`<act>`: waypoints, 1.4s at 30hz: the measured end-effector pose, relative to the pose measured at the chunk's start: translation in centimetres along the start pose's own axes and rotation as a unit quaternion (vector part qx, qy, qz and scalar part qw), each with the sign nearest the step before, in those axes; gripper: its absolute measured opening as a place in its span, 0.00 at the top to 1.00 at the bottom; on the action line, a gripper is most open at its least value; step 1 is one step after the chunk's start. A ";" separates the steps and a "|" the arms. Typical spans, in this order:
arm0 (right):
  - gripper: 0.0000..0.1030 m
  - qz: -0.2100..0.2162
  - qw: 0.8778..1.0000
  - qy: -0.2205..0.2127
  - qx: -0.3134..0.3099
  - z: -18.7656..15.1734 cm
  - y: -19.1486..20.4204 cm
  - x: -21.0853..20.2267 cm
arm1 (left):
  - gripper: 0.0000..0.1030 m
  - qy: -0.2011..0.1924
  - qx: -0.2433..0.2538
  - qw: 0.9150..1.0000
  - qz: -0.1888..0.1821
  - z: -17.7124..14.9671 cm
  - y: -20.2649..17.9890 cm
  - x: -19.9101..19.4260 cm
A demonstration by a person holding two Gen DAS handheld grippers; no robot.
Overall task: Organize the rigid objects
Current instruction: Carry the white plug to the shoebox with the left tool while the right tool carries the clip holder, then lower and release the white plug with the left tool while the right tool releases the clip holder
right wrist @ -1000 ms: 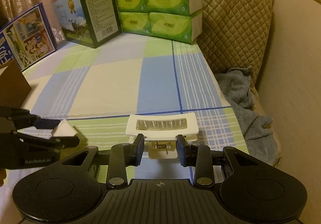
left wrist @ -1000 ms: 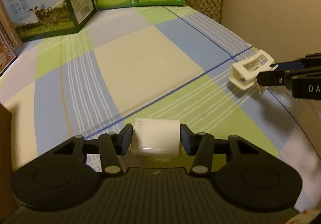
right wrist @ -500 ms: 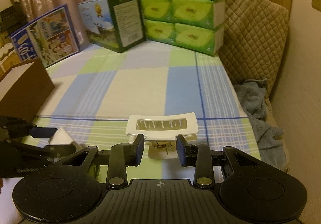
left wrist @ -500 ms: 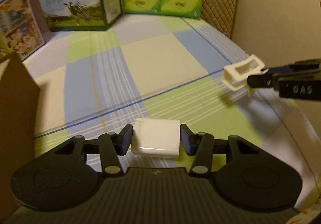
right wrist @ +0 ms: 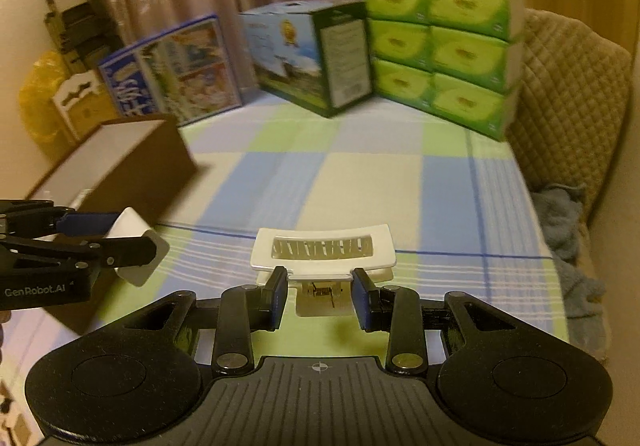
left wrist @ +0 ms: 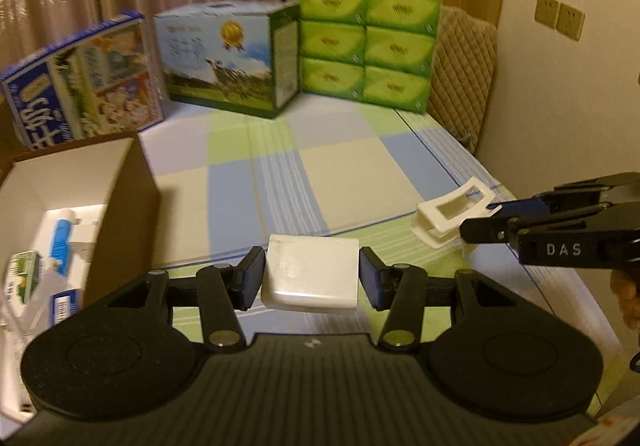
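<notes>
left gripper (left wrist: 312, 278) is clamping a white rectangular block (left wrist: 311, 273) above the checked bedsheet (left wrist: 344, 174), beside the open cardboard box (left wrist: 120, 206) at the bed's left edge. right gripper (right wrist: 320, 296) is pinching the tail of a white hair clip (right wrist: 324, 252) over the bed's near right area.

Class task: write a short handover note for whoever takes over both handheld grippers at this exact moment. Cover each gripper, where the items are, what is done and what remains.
Left gripper: jaws shut on a white rectangular block, held above the checked bedsheet.
Right gripper: jaws shut on a white spring clip, also off the sheet.
Brown box: open, on the left side, already holding a blue-and-white tube and other packets.
Done: both items picked up.
Left: likely carry block and clip to the box and release them inside.
</notes>
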State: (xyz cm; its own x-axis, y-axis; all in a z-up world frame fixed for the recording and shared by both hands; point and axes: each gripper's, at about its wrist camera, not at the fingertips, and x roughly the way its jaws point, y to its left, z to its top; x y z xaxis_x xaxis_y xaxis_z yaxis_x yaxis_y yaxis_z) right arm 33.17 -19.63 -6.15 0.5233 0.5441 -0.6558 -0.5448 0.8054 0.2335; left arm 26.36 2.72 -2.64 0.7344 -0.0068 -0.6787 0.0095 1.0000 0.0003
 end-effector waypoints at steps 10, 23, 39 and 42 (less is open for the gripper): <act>0.70 0.087 0.995 -0.006 -0.040 1.7 8.5 -0.4 | 0.56 -0.021 -0.031 0.998 0.041 -0.7 5.5 -6.1; 0.70 0.148 0.985 -0.010 -0.091 3.9 21.4 3.8 | 0.55 -0.028 -0.061 0.993 0.097 -2.4 16.4 -10.7; 0.70 0.087 0.993 -0.011 -0.078 7.5 29.1 10.7 | 0.55 -0.034 -0.042 0.993 0.101 -0.2 26.7 -8.8; 0.70 0.073 0.994 -0.007 -0.078 8.1 29.9 12.3 | 0.55 -0.029 -0.041 0.994 0.099 0.5 28.4 -7.5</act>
State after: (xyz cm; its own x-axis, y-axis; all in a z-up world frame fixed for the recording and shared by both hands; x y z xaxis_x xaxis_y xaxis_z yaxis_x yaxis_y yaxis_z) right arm 28.58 13.05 -1.42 0.4399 0.6569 -0.6124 -0.7097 0.6721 0.2112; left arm 21.46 31.20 2.81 0.7543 0.1930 -0.6276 -0.1933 0.9787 0.0688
